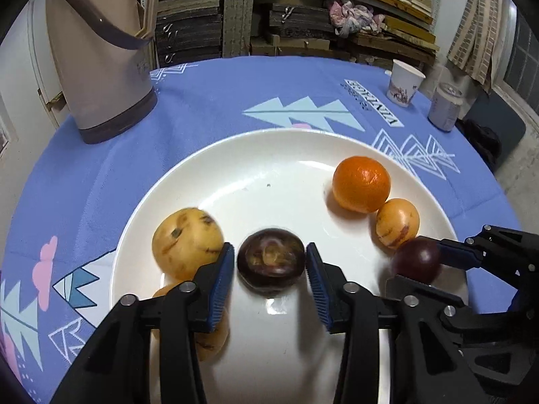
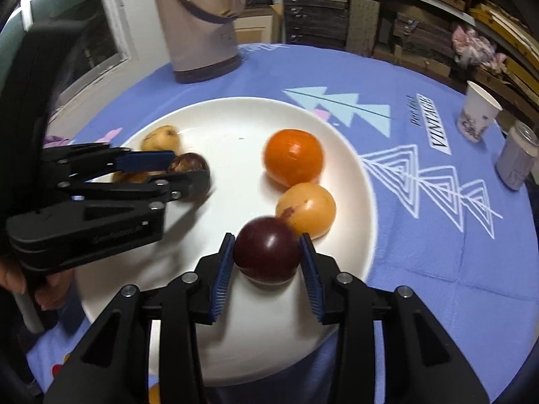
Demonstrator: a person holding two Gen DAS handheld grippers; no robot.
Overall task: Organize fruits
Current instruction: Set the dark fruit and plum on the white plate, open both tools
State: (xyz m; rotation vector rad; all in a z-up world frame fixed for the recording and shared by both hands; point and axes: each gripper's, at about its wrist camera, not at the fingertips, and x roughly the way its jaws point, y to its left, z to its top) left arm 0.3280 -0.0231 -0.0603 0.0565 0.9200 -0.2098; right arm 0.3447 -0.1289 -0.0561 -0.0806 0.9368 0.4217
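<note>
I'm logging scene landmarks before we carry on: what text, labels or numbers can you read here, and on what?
"VINTAGE": printed on the blue tablecloth, beside the white plate.
Small script beside it on the cloth: too blurred to read.
Print on the paper cup: a pattern, no legible words.
Markings on the can: blurred.
Embossed wording on the left gripper body: unreadable.

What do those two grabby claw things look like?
Both the left gripper and the right gripper are black plastic, with angular arms, round silver pins at the joints and ridged blue pads on their fingers. No cables or sleeves show.
</note>
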